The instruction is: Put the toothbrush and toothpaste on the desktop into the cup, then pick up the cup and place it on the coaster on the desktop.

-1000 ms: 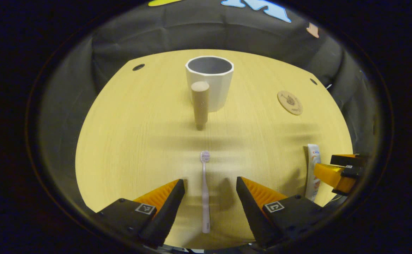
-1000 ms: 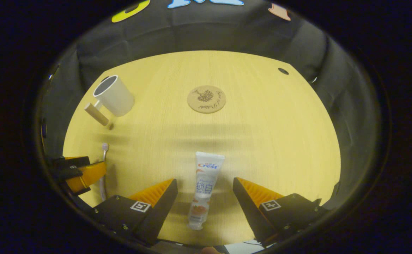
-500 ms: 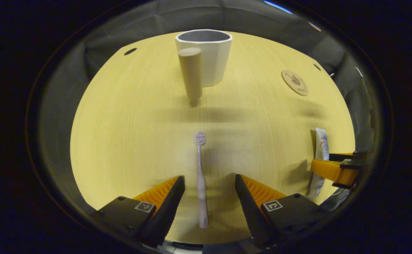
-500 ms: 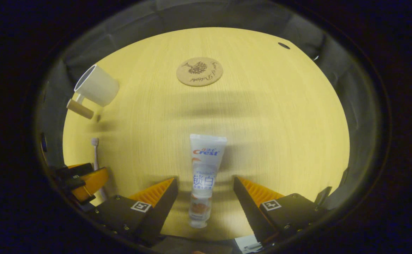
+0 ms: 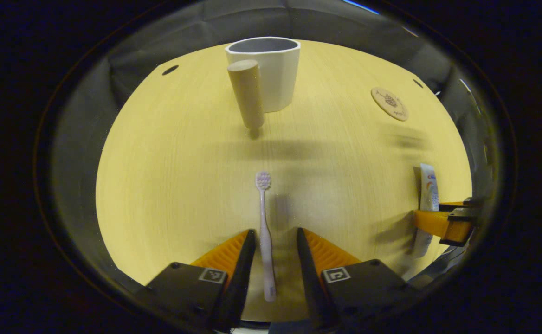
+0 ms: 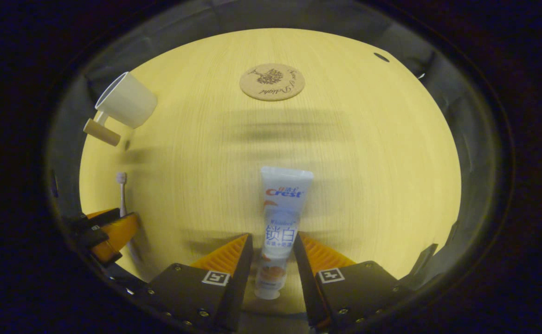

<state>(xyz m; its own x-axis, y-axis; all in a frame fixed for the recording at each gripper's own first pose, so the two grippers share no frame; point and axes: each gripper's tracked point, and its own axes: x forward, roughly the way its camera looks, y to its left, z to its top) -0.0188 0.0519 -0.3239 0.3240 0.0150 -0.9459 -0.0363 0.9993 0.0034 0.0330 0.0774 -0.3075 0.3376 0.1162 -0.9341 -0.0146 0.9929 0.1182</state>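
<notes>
A pale pink toothbrush (image 5: 264, 218) lies flat on the wooden desktop (image 5: 169, 162), bristle end pointing away. My left gripper (image 5: 274, 230) straddles its handle, open, with the jaws narrowed and a gap still on the right side. A white toothpaste tube (image 6: 284, 204) lies cap end towards me between the narrowed jaws of my right gripper (image 6: 272, 235), which is open and close on both sides of the tube. The white cup (image 5: 271, 74) with a wooden peg handle (image 5: 247, 93) stands upright at the far side. The round cork coaster (image 6: 272, 81) lies beyond the tube.
Two small dark cable holes (image 5: 170, 70) (image 6: 381, 57) sit near the desktop's far corners. Black cloth walls ring the table. The right gripper (image 5: 442, 225) shows at the edge of the left gripper view, the left gripper (image 6: 106, 229) at the edge of the right one.
Both grippers dropped lower and moved forward over their objects. Their jaws, wide apart before, have narrowed around the toothbrush handle and the toothpaste tube. Neither object has moved.
</notes>
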